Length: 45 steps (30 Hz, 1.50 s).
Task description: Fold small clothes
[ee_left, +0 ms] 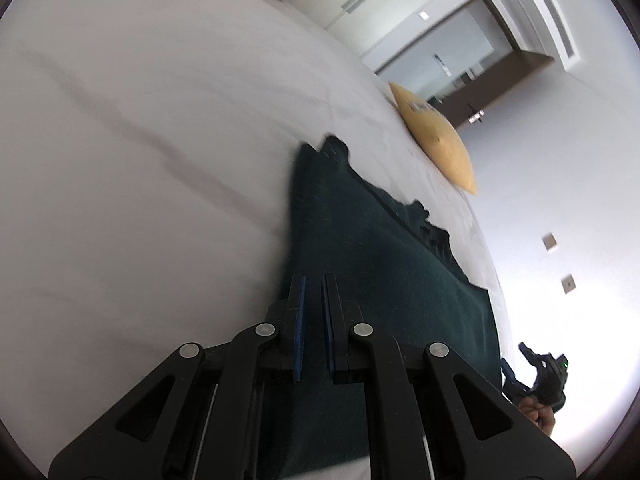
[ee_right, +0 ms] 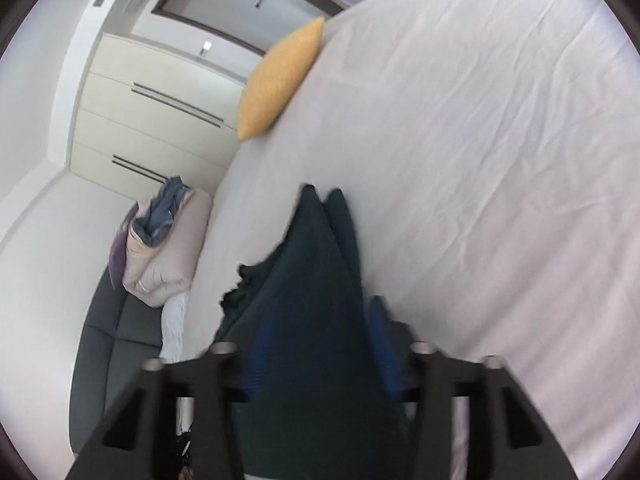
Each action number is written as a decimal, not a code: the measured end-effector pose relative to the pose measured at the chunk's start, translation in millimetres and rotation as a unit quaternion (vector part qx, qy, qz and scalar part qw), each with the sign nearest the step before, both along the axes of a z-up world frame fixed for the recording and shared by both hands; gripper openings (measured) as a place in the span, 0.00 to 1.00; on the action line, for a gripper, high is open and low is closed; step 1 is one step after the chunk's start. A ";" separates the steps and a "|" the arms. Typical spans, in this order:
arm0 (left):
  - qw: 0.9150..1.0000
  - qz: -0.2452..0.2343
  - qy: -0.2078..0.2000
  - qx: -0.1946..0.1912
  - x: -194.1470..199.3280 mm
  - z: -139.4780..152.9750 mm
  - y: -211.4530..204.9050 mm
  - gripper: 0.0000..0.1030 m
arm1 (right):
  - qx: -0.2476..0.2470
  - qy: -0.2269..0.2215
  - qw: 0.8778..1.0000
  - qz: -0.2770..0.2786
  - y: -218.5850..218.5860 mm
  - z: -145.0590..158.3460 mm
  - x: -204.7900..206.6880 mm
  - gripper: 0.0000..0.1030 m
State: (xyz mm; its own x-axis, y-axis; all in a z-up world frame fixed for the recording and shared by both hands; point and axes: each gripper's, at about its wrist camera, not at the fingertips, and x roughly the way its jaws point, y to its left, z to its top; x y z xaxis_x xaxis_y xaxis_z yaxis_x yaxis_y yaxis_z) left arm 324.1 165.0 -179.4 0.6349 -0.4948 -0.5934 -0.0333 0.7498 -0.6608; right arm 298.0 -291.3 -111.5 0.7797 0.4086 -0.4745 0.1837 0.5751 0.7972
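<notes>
While the dark green garment (ee_left: 360, 240) is stretched over the white bed (ee_left: 140, 140), it is pinched by the left tongs (ee_left: 314, 312), clamped nearly closed. Cloth is draped between the right tongs (ee_right: 316, 364), parted partway; that edge could be dropped and the fold skewed.

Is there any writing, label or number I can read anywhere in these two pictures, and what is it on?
No text can be read in either view.
Yellow cushion: a small pale patch near its top end, perhaps a label, too blurred to read.
Dark green garment: no print or tag showing.
White bed sheet: plain.
Wall plates: blank squares, no marking visible.
Wardrobe doors: no lettering.
</notes>
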 end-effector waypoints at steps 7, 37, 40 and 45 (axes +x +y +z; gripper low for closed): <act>0.997 -0.019 0.021 -0.069 -14.9 6.9 36.8 0.90 | -0.004 -0.036 0.990 0.134 75.0 32.1 20.0 0.60; 0.956 -0.133 0.189 -0.180 3.2 -39.5 27.2 0.12 | 0.020 0.033 0.950 0.309 211.9 -9.3 106.6 0.60; 0.961 -0.120 0.170 -0.180 -1.7 -32.0 28.4 0.09 | 0.016 0.054 0.951 0.304 212.4 -23.8 113.4 0.60; 0.969 -0.111 0.140 -0.171 -1.4 -9.8 16.6 0.07 | 0.017 0.048 0.950 0.309 212.8 -31.8 113.7 0.59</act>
